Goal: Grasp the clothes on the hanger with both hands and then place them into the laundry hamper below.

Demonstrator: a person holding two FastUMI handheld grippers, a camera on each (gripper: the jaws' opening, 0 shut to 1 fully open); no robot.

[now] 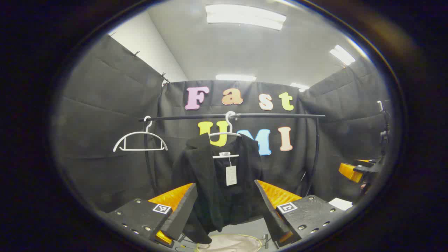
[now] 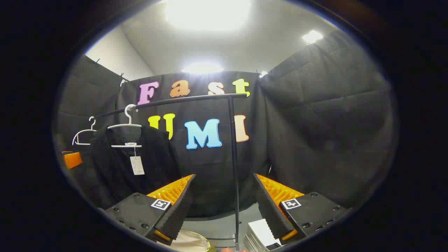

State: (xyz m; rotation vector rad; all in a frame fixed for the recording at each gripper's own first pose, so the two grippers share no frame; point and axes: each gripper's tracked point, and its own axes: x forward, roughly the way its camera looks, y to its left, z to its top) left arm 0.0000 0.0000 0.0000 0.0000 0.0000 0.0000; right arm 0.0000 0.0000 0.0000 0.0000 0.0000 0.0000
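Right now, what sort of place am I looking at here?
Probably a staged recording booth set up as a laundry corner: black cloth walls, a clothes rail with a dark jacket on a white hanger, and an empty hanger.

Laundry hamper (image 1: 231, 243) cut off at bottom edge; hang tag (image 1: 231, 175) print too small.

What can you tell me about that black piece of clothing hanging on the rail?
The black garment looks like a soft jacket, open at the front. It hangs on a white hanger hooked over the dark rail, with a white paper tag dangling at the neck. Its hem hangs above the hamper. Neither gripper touches it.
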